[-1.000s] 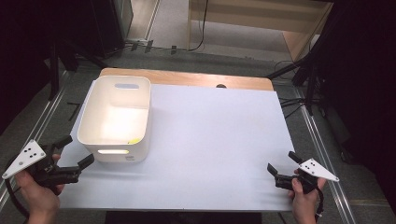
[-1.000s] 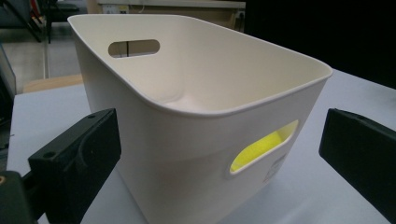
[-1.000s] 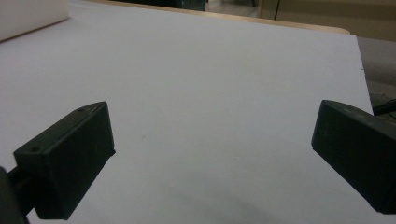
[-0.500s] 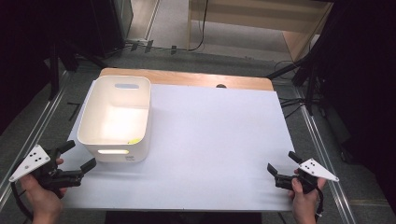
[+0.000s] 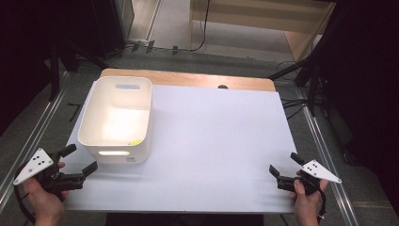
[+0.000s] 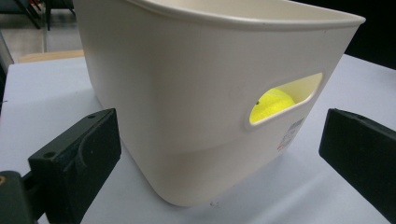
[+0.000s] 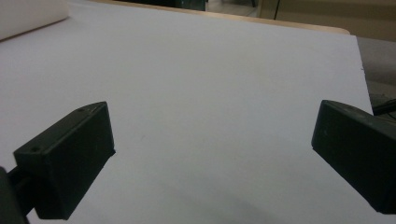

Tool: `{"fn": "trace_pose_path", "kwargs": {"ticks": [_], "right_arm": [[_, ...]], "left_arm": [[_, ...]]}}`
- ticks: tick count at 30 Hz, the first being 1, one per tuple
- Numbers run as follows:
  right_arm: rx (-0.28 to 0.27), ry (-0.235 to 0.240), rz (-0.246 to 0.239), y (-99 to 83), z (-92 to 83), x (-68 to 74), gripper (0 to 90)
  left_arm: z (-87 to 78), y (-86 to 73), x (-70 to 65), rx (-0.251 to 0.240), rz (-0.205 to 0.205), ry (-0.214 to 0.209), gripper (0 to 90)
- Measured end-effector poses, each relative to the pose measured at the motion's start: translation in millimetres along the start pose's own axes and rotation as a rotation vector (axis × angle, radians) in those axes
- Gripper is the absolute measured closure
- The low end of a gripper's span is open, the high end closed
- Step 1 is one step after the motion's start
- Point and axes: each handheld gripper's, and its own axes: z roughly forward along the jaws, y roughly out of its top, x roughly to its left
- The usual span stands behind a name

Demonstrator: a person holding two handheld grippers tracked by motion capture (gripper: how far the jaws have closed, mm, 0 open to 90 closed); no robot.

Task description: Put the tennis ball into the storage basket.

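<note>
A white plastic bin (image 5: 147, 123) stands at the left of the white tabletop, and a yellow ball (image 5: 135, 141) lies in its near corner. The ball (image 6: 273, 102) also glows through the handle slot of the bin wall (image 6: 187, 93) in the left gripper view. My left gripper (image 5: 81, 158) is open just short of the bin's near left corner, its jaws spread wide on either side of that corner (image 6: 219, 154) with nothing held. My right gripper (image 5: 283, 163) is open and empty low over the bare sheet (image 7: 215, 144) near the front right edge.
The white sheet (image 5: 216, 136) covers a wooden table whose far edge (image 5: 188, 79) shows. Metal rails (image 5: 28, 141) run along both sides of the table. Black stands and cables sit on the floor behind it.
My left gripper has shifted right and slightly forward, closer to the bin's near corner. The right gripper, bin and ball have stayed put.
</note>
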Motion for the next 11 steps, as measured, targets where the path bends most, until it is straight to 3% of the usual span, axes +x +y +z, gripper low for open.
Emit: {"fn": "trace_pose_path", "kwargs": {"ticks": [11], "right_arm": [[-0.002,0.003,-0.006,-0.1,0.0,0.1,0.0]], "left_arm": [[1.5,-5.8,0.5,0.017,-0.001,0.003,0.0]]}}
